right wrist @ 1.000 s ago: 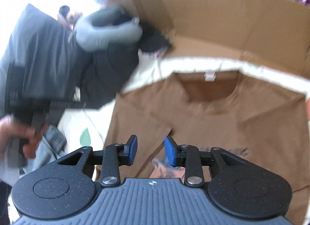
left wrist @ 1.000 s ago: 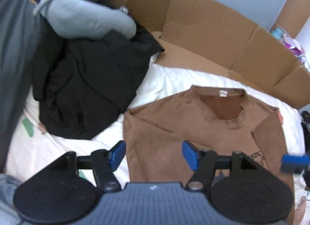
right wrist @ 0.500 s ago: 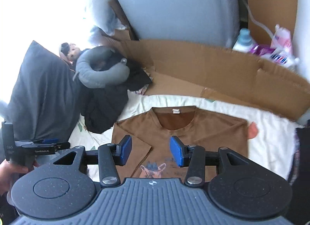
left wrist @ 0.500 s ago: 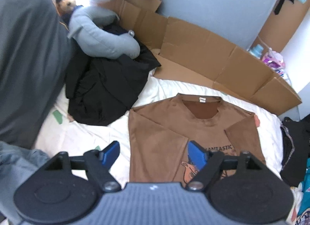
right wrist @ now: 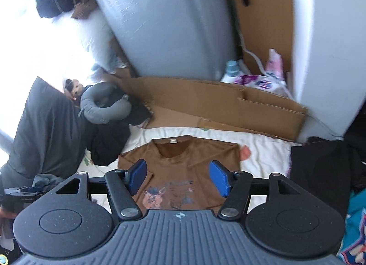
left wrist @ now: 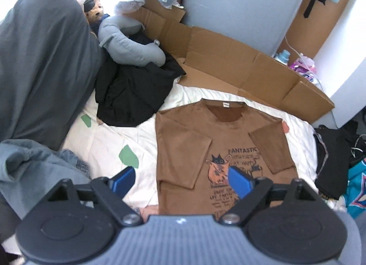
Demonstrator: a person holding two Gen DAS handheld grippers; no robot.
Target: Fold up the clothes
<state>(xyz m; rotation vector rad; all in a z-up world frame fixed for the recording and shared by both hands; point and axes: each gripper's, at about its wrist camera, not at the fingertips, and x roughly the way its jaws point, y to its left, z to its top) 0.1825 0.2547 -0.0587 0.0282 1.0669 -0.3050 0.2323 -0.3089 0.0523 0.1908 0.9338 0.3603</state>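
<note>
A brown T-shirt with a cat print lies flat on the white bedsheet, both sleeves folded in over its front. My left gripper hangs well above the shirt's lower part, its jaws opening wide, nothing between them. In the right wrist view the same brown T-shirt lies far below. My right gripper is high over it, its jaws opening too, and empty. At that view's left edge the other gripper shows in a hand.
A black garment and a grey neck pillow lie left of the shirt, by a dark pillow. Flattened cardboard lines the far side. A dark garment pile and teal cloth sit right. Grey clothing lies near left.
Both grippers have risen well away from the shirt and their jaws have spread wider. More of the bed and room now shows around the shirt.
</note>
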